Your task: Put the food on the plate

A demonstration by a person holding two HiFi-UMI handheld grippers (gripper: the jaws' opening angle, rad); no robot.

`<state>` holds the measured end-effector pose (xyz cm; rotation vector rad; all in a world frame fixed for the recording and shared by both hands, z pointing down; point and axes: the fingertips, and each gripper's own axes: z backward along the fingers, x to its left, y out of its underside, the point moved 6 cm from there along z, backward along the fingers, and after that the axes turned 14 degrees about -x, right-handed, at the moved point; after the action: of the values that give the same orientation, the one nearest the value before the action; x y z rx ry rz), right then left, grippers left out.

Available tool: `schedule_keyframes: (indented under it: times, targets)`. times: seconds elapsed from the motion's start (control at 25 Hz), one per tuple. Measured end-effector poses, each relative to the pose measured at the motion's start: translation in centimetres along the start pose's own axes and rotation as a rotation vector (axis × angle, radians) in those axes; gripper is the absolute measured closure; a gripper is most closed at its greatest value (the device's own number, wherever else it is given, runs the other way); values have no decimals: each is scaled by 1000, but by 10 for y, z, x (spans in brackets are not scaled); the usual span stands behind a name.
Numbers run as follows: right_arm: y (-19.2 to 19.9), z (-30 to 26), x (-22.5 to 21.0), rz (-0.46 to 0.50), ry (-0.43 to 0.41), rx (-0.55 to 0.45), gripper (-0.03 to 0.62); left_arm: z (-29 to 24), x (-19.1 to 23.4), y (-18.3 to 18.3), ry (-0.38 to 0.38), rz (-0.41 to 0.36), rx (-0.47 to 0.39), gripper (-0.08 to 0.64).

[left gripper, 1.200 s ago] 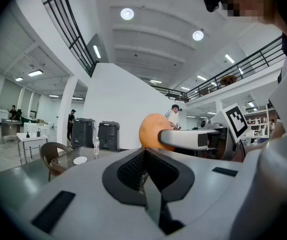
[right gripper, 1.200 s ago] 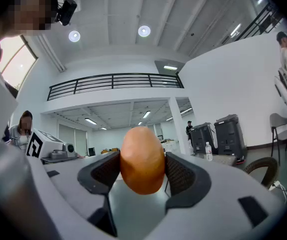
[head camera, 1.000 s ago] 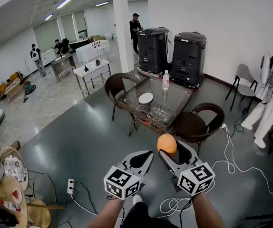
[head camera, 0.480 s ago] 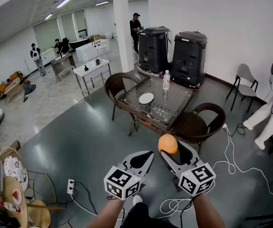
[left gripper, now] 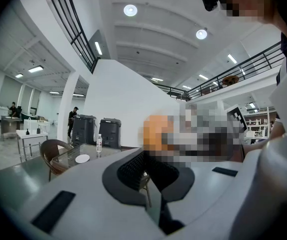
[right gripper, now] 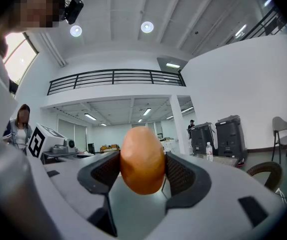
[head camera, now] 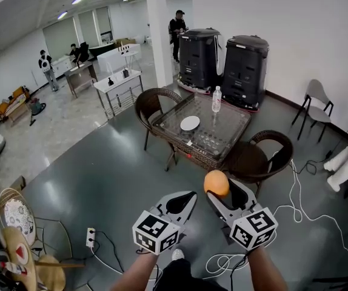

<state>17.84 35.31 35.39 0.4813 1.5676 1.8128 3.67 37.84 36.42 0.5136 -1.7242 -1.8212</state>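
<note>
Clearly the right tongs (head camera: 218, 187) clamp the orange food (head camera: 216, 183), held up in front of the person, probably for carrying. The plate (head camera: 190, 123) lies well apart on the glass counter (head camera: 225, 135). The left tongs (head camera: 184, 200) are closed and empty. Only the right gripper view shows both pads (right gripper: 106, 170) pressing the food's sides.

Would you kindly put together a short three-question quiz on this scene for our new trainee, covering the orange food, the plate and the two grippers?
1. True or false: the orange food lies on the plate.
2. Where does the plate rest? A) on the glass table B) in a sink C) on a stove
3. Fill in: the food is clamped in the ____ gripper.
Key: 1 false. 2 A. 3 right: the right gripper is shut on the food, while the left gripper is shut and empty.
</note>
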Motion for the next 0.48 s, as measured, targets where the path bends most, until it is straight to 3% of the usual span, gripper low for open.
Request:
schedule_keyframes:
  times: [0.48]
  targets:
    - [22, -85, -31, -5, 25, 9, 302, -39, 88, 0, 38, 9, 2, 552]
